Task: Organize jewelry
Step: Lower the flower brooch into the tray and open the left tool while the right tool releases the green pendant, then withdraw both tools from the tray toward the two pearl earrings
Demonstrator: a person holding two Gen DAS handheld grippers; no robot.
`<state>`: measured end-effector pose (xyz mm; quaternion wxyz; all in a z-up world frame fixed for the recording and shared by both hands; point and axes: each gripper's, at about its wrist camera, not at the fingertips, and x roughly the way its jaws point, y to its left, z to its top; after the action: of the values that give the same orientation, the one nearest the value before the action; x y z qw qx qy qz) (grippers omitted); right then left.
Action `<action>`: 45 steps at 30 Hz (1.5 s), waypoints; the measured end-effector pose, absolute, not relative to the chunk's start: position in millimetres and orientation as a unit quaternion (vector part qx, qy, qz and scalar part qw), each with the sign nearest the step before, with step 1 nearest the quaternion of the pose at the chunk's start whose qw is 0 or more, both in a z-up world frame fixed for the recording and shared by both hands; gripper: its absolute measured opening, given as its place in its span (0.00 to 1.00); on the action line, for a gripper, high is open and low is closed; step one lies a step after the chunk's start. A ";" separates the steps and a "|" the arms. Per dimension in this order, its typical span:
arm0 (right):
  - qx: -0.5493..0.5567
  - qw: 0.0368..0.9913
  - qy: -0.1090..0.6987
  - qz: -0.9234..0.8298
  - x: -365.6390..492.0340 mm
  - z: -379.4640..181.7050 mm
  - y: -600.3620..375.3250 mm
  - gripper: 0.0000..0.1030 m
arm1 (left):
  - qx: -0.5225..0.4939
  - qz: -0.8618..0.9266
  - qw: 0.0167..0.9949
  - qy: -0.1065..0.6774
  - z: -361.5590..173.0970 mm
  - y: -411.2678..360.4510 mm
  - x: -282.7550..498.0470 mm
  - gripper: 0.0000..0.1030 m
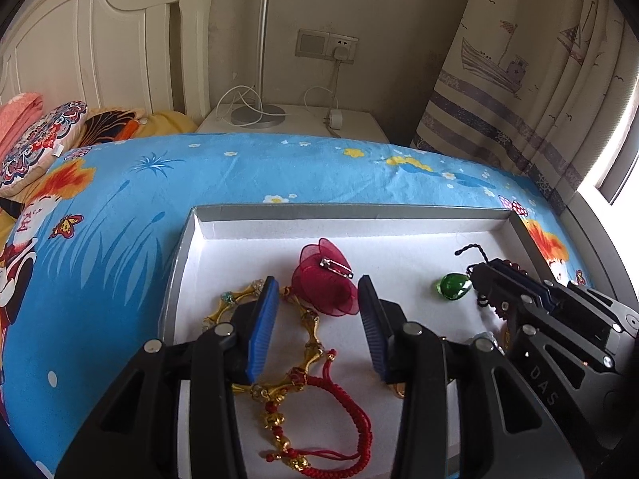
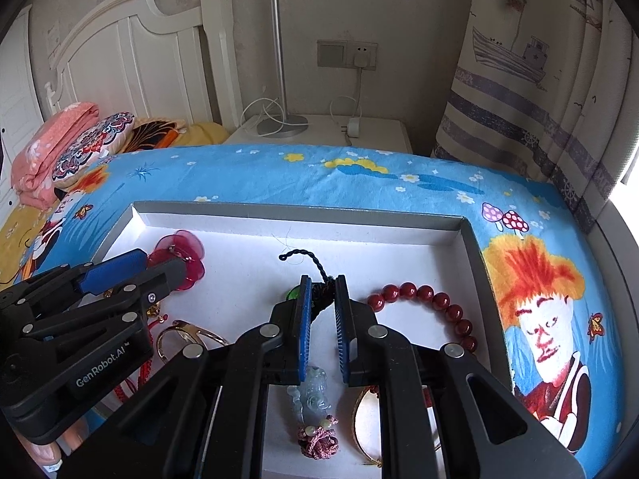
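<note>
A shallow grey box [image 1: 351, 212] with a white floor lies on the bed and holds the jewelry. My left gripper [image 1: 318, 299] is open over a gold link bracelet [image 1: 309, 331], with a red fabric flower brooch [image 1: 325, 281] between its fingertips and a red cord bracelet [image 1: 351, 431] below. My right gripper [image 2: 322, 295] has its jaws closed on the black cord [image 2: 303, 257] of a green glass pendant [image 1: 453, 286]. A dark red bead bracelet [image 2: 431, 299], a pale jade charm [image 2: 313, 395] and a gold bangle [image 2: 183, 333] lie nearby.
The box sits on a blue cartoon bedsheet [image 1: 120, 207]. Pillows [image 2: 80, 147] and a white headboard [image 2: 131, 60] are at the far left. A nightstand [image 2: 319, 127] with a lamp base stands behind the bed, a curtain [image 2: 539, 80] at right.
</note>
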<state>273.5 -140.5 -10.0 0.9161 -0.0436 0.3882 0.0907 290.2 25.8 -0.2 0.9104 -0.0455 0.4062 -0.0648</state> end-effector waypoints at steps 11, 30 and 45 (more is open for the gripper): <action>-0.036 0.916 0.390 0.085 269.1 -10.5 -146.2 0.14 | -0.052 -0.088 0.910 0.401 6.5 22.2 283.1 0.50; 0.001 0.933 0.352 0.072 175.1 9.7 -191.9 0.58 | -0.048 -0.073 0.930 0.356 52.7 48.3 171.6 0.50; 0.018 0.925 0.367 0.097 61.3 -16.8 -192.1 0.61 | -0.032 -0.105 0.909 0.402 -5.5 49.3 75.4 0.31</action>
<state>61.3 -192.1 -16.8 0.9248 0.0182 0.3675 0.0970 75.4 49.3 -5.5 0.9090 -0.0323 0.4021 -0.1048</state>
